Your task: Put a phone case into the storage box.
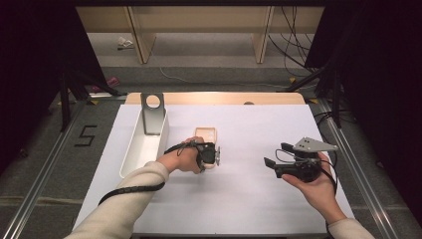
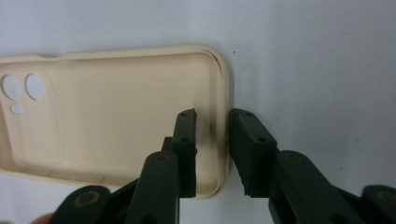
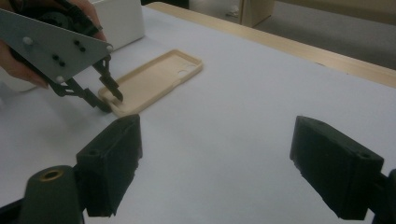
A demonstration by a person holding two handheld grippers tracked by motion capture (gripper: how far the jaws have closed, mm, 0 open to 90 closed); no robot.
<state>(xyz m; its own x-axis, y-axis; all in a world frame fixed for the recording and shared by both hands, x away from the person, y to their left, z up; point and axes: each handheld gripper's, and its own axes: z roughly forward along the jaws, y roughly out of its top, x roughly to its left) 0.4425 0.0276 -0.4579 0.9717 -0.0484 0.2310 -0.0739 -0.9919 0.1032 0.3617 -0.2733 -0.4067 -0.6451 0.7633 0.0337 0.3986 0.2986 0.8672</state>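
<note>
A beige phone case [image 1: 206, 133] lies hollow side up on the white table, its camera cut-outs at the far end. My left gripper [image 1: 209, 156] is over the case's near end. In the left gripper view the gripper [image 2: 213, 115] straddles the case's [image 2: 116, 116] end rim, one jaw inside the shell and one outside. A gap shows between the inner jaw and the rim, so it is open. The right gripper view shows the case [image 3: 154, 79] with the left gripper [image 3: 113, 103] at its near end. My right gripper [image 1: 277, 155] [image 3: 215, 126] hovers to the right, wide open and empty.
A long white bin [image 1: 144, 144] lies left of the case, with a grey metal stand [image 1: 153, 114] with a round hole at its far end. The bin's corner [image 3: 121, 18] shows behind the left hand. The table's wooden far edge [image 1: 214, 97] lies beyond.
</note>
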